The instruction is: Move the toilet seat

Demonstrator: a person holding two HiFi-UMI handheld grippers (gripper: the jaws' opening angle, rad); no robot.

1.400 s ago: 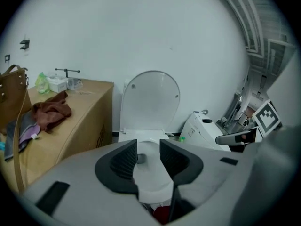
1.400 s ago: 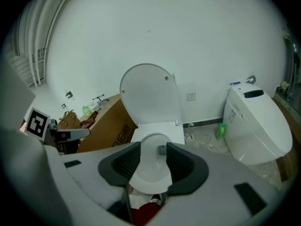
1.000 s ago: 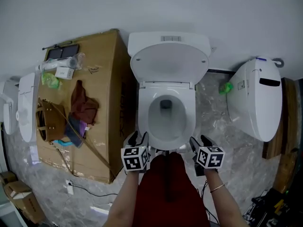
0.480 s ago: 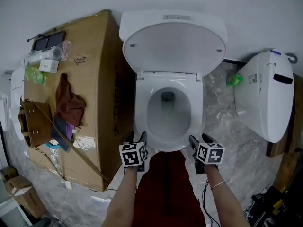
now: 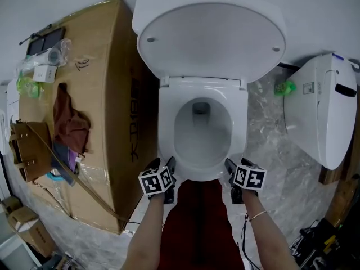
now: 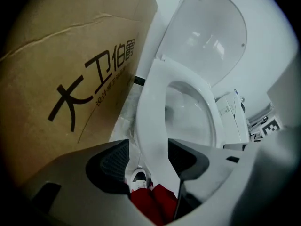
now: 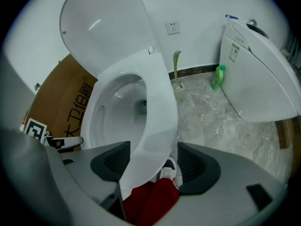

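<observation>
A cardboard box (image 5: 107, 94) fills the floor to the left of the toilet (image 5: 202, 176), whose lid (image 5: 208, 35) stands raised against the wall while the seat (image 5: 167, 128) lies flat on the bowl. You are stooped at its front end with a claw at each front corner.

Your left claw (image 6: 146, 157) has just been opening. Its pads stand wide apart with the seat's left front rim running between them, and they do not look pressed on it. Your right claw (image 7: 153, 161) has likewise just been opening and straddles the right front rim, with a clear gap showing on its outer side. Neither claw grips anything yet.

The step in hand looks to be taking hold of the seat for a lift. Set each claw squarely over the rim so that one pad goes under the edge and one sits on top, then close both at once. The glazed plastic will probably be slippery (a shallow bite may slide off). Raise both hands at the same pace so that the seat swings on its hinge without twisting. Slow down as it nears the lid.
</observation>
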